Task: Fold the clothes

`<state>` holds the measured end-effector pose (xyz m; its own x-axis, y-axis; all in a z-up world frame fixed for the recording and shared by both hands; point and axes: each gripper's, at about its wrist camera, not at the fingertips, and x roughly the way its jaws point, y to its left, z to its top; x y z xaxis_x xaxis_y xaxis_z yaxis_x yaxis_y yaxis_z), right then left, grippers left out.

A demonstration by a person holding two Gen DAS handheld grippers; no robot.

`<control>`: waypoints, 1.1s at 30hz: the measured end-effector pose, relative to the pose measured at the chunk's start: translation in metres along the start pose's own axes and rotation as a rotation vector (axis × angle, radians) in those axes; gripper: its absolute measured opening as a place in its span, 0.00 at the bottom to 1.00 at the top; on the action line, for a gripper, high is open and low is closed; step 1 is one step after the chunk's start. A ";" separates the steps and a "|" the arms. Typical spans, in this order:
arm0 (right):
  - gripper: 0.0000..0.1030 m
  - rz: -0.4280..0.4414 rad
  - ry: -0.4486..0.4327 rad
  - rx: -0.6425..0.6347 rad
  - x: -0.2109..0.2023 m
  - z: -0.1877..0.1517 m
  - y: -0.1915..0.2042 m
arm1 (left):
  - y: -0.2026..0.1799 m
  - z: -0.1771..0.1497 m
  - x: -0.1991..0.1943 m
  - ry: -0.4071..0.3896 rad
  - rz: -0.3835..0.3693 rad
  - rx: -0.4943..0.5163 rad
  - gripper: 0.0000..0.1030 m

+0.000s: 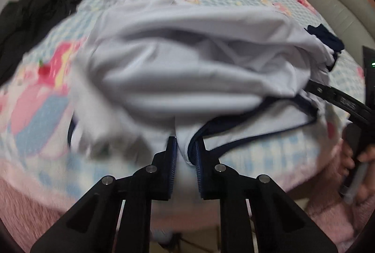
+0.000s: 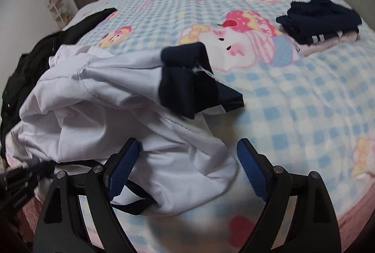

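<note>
A crumpled white shirt with navy trim is heaped on the checked blanket near the bed's front edge. A fold of its hem is pinched between the nearly closed fingers of the left gripper (the navy edging runs past the right pad). The right gripper is held above the shirt's near corner with its jaws spread wide, nothing pressed between them. Folded dark clothes are stacked well apart, and a black garment lies behind the shirt.

White shirt, navy-trimmed, crumpled lower left; right gripper agape over its hem; folded stack upper right.
</note>
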<state>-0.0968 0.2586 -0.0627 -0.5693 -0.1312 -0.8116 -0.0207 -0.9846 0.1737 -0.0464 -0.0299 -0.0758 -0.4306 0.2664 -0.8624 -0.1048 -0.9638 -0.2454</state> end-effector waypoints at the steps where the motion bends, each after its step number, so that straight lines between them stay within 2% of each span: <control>1: 0.84 0.000 -0.003 0.009 0.000 -0.001 0.000 | 0.005 -0.005 -0.003 0.014 -0.041 -0.018 0.14; 5: 0.84 -0.008 -0.017 0.037 -0.003 -0.006 -0.003 | 0.010 -0.017 -0.007 0.045 -0.212 -0.039 0.14; 7: 0.74 0.004 0.002 0.046 -0.003 -0.011 -0.005 | 0.016 -0.017 -0.010 0.037 -0.245 -0.072 0.15; 8: 0.64 0.017 0.022 0.044 -0.002 -0.013 -0.005 | 0.019 -0.016 -0.011 0.030 -0.266 -0.096 0.16; 9: 0.60 0.031 0.037 0.039 -0.003 -0.015 -0.005 | 0.026 -0.016 -0.013 0.019 -0.296 -0.138 0.20; 11: 0.56 0.078 0.038 0.049 -0.010 -0.017 -0.007 | 0.038 -0.014 -0.014 -0.009 -0.327 -0.229 0.30; 12: 0.56 0.104 0.033 0.060 -0.014 -0.017 -0.008 | 0.046 -0.013 -0.015 -0.028 -0.318 -0.270 0.31; 13: 0.56 0.112 0.021 0.075 -0.018 -0.016 -0.010 | 0.053 -0.012 -0.015 -0.046 -0.313 -0.310 0.31; 14: 0.57 0.110 0.005 0.094 -0.022 -0.014 -0.013 | 0.059 -0.013 -0.014 -0.057 -0.310 -0.349 0.35; 15: 0.60 0.100 -0.008 0.105 -0.024 -0.011 -0.016 | 0.066 -0.013 -0.010 -0.059 -0.306 -0.396 0.48; 16: 0.65 0.086 -0.018 0.112 -0.023 -0.007 -0.018 | 0.072 -0.013 -0.006 -0.061 -0.301 -0.443 0.53; 17: 0.74 0.072 -0.029 0.120 -0.023 -0.003 -0.021 | 0.078 -0.013 -0.002 -0.061 -0.300 -0.486 0.54; 18: 0.75 0.058 -0.039 0.127 -0.023 0.000 -0.024 | 0.082 -0.012 0.004 -0.057 -0.309 -0.520 0.54; 20: 0.82 0.098 0.001 0.125 -0.009 0.008 -0.024 | 0.086 -0.007 0.012 -0.060 -0.341 -0.560 0.57; 21: 0.83 0.125 0.028 0.121 0.000 0.011 -0.024 | 0.085 -0.004 0.017 -0.067 -0.355 -0.568 0.60; 23: 0.84 0.190 0.111 0.108 0.023 0.015 -0.021 | 0.078 0.004 0.026 -0.079 -0.348 -0.555 0.61; 24: 0.81 0.190 0.128 0.099 0.030 0.015 -0.017 | 0.074 0.009 0.028 -0.085 -0.333 -0.540 0.57; 25: 0.76 0.180 0.122 0.077 0.032 0.014 -0.011 | 0.072 0.014 0.026 -0.098 -0.312 -0.510 0.49; 26: 0.66 0.167 0.109 0.057 0.031 0.014 -0.006 | 0.070 0.019 0.023 -0.116 -0.297 -0.482 0.30; 27: 0.55 0.157 0.097 0.042 0.027 0.013 -0.002 | 0.069 0.024 0.016 -0.143 -0.296 -0.461 0.17; 28: 0.46 0.154 0.081 0.034 0.021 0.014 -0.001 | 0.067 0.028 0.009 -0.171 -0.294 -0.440 0.15; 30: 0.20 0.186 0.057 0.046 0.009 0.018 -0.005 | 0.065 0.037 -0.006 -0.227 -0.289 -0.395 0.14; 33: 0.10 0.295 0.005 0.084 -0.017 0.034 -0.015 | 0.062 0.060 -0.045 -0.333 -0.288 -0.316 0.13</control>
<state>-0.1144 0.2796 -0.0328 -0.5573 -0.4104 -0.7218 0.0764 -0.8910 0.4475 -0.0872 -0.1024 -0.0252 -0.6901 0.4509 -0.5661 -0.0084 -0.7871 -0.6167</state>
